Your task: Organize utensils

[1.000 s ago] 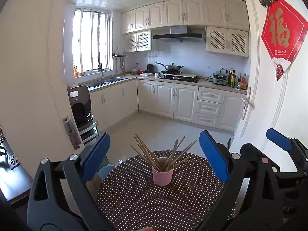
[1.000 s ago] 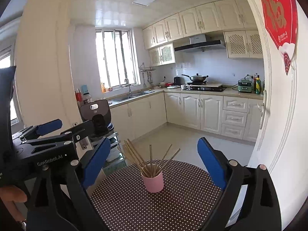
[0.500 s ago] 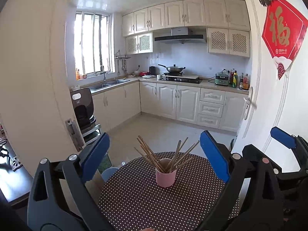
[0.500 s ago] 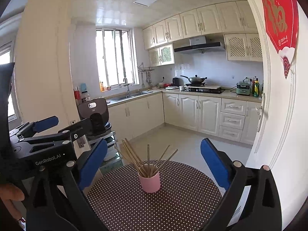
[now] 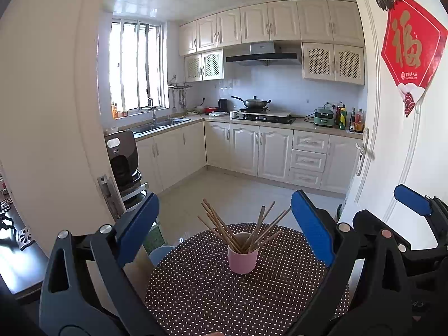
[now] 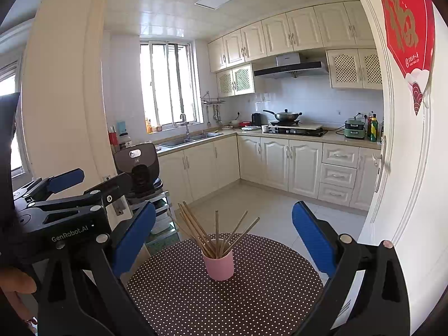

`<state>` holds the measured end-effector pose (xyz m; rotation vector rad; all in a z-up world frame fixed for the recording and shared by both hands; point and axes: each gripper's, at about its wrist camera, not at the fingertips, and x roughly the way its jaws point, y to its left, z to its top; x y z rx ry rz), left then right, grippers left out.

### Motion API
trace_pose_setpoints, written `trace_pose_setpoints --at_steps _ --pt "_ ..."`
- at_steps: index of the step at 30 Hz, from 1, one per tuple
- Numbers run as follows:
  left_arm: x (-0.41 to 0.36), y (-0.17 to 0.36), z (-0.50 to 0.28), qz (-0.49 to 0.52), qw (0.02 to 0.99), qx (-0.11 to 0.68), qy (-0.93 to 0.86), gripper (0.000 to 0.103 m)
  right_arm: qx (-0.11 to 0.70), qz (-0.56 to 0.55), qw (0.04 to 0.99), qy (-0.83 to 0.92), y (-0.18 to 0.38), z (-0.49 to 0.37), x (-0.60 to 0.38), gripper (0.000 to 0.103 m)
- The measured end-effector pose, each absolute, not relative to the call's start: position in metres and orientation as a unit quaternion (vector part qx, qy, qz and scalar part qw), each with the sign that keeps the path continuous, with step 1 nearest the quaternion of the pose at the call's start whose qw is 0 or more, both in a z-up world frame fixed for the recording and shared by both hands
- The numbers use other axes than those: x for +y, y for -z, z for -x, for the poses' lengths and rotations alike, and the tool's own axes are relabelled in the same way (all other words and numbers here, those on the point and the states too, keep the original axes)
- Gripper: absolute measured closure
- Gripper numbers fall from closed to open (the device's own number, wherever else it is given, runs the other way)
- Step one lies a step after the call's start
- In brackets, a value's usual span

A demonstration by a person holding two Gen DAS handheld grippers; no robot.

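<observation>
At frame centre, chopsticks [image 5: 240,229] splayed, seemingly unsorted, in pink cup [image 5: 243,257]; left gripper [image 5: 224,226] and right gripper [image 6: 224,235] spread wide, empty.

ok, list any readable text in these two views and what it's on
"GenRobot.AI": on the left hand-held gripper, printed on its body, right wrist view.
"福": gold character on the red door hanging.
Small print under it: too small to read.
"H": logo on the dark appliance, barely legible.
Counter bottles: labels unreadable.
</observation>
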<state>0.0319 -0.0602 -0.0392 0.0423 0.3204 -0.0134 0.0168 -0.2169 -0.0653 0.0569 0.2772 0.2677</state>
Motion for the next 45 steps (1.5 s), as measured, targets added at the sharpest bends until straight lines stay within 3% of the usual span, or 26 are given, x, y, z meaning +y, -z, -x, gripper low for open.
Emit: trace_pose_setpoints --at_steps 45 --pt "-0.0589 0.0372 -0.0327 -0.031 0.988 0.151 0.004 0.008 0.136 -0.022 0.982 -0.131 0.0653 -0.0161 -0.2229 0.008"
